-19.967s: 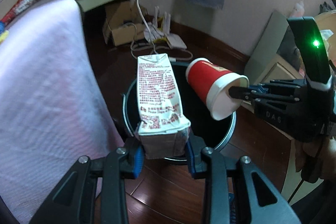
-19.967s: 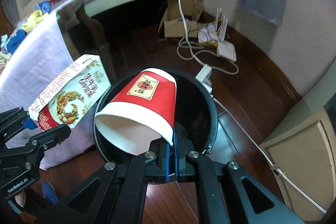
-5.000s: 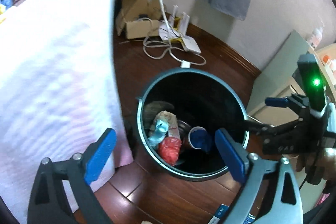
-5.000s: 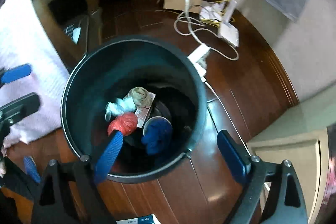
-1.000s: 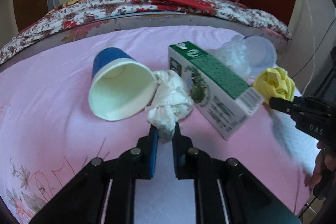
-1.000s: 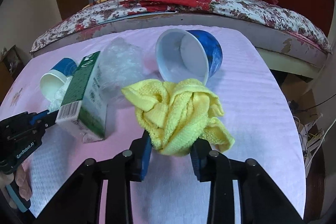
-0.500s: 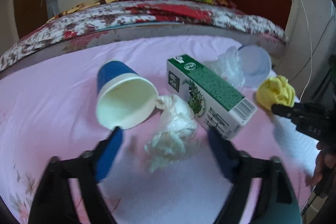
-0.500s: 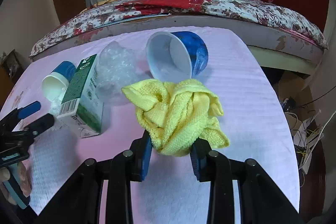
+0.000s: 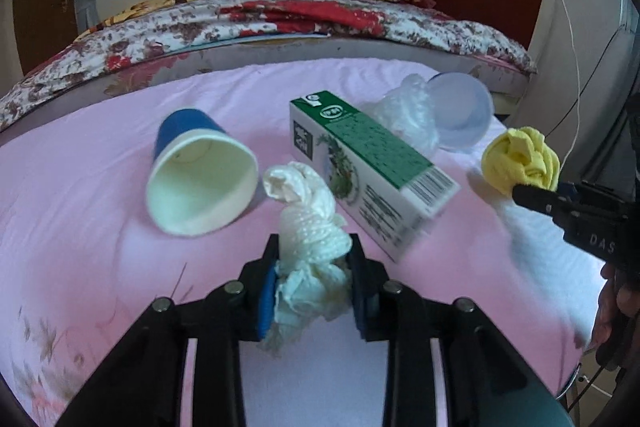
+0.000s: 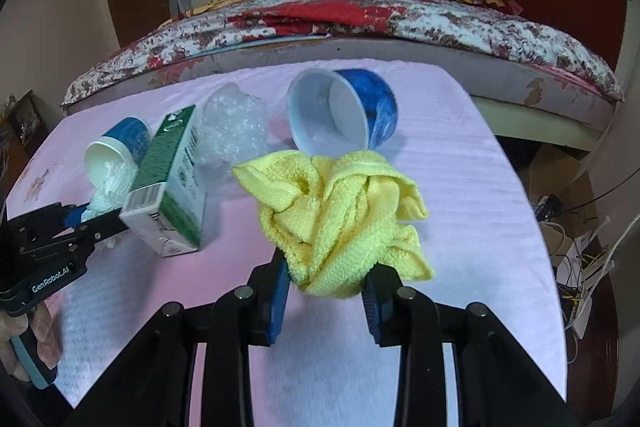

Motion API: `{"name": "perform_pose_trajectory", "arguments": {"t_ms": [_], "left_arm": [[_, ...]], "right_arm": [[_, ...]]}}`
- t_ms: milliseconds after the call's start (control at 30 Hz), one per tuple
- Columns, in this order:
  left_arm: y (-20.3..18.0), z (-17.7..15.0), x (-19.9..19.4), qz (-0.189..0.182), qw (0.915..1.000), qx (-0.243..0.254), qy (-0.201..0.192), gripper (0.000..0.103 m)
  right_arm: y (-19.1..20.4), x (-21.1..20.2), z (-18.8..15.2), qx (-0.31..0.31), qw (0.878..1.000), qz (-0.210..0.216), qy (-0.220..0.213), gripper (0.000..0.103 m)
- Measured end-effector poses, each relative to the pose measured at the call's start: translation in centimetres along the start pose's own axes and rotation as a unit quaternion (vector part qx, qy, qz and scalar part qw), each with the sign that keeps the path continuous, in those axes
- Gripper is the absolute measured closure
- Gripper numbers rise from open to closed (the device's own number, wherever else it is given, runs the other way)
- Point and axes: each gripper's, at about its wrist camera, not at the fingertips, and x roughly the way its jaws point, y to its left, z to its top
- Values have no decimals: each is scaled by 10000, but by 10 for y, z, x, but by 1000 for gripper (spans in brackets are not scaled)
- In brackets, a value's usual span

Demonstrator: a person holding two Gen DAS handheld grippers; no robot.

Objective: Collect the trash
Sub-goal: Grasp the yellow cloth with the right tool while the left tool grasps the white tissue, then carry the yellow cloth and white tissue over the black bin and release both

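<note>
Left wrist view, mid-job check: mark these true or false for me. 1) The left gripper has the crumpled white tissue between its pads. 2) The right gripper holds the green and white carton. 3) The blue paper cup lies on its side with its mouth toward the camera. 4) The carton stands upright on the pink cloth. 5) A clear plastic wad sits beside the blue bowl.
1) True: the left gripper has just been closing and its pads press the crumpled white tissue.
2) False: the right gripper is clamped on the crumpled yellow cloth; the green and white carton lies free.
3) True: the blue paper cup lies tipped over, mouth toward the camera.
4) False: it lies lengthwise on the pink cloth.
5) True: the clear plastic wad sits beside the blue bowl.
</note>
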Motion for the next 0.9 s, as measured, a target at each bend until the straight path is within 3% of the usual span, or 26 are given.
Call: {"name": "perform_pose_trajectory", "arguments": {"t_ms": [233, 900], "left_arm": [[-19, -17, -41, 14, 9995, 66, -307, 71], [-103, -51, -116, -614, 9946, 492, -677, 71]], "right_arm": [[-7, -49, -17, 148, 9998, -39, -160, 69], [-14, -203, -88, 111, 9960, -598, -654, 69]]}}
